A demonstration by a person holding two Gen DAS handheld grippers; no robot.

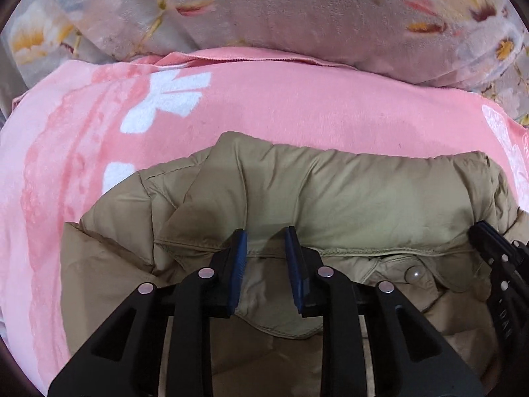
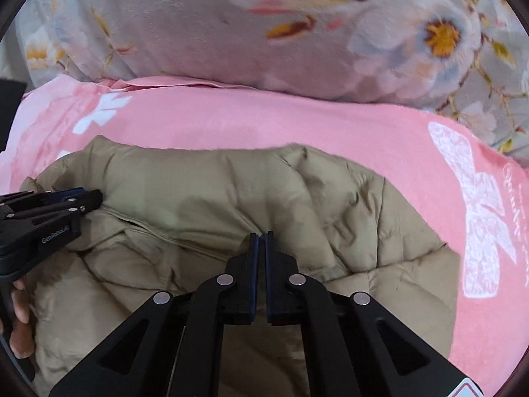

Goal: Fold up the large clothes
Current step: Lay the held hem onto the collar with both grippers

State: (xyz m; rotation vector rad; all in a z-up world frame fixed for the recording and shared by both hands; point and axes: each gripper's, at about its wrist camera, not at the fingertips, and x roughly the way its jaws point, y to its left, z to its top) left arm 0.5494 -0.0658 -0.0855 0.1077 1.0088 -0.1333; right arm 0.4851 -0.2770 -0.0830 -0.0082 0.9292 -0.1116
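Left tool (image 1: 265, 243) — slightly parted, gripping nothing; right tool (image 2: 261, 241) closed, empty. Khaki puffer jacket (image 1: 347, 198): light, soft, slippery — take at stitched collar seam.

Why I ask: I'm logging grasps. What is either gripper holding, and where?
Nothing visibly. The left gripper stands open over the collar seam of the tan jacket; the right gripper is shut, with no fabric showing in its jaws.

Both grippers are black plastic linkages: behind the blue-padded jaws of the left gripper (image 1: 266, 241) and right gripper (image 2: 262, 236) sit silver rivets; white "GenRobot.AI" lettering marks the left one's side.
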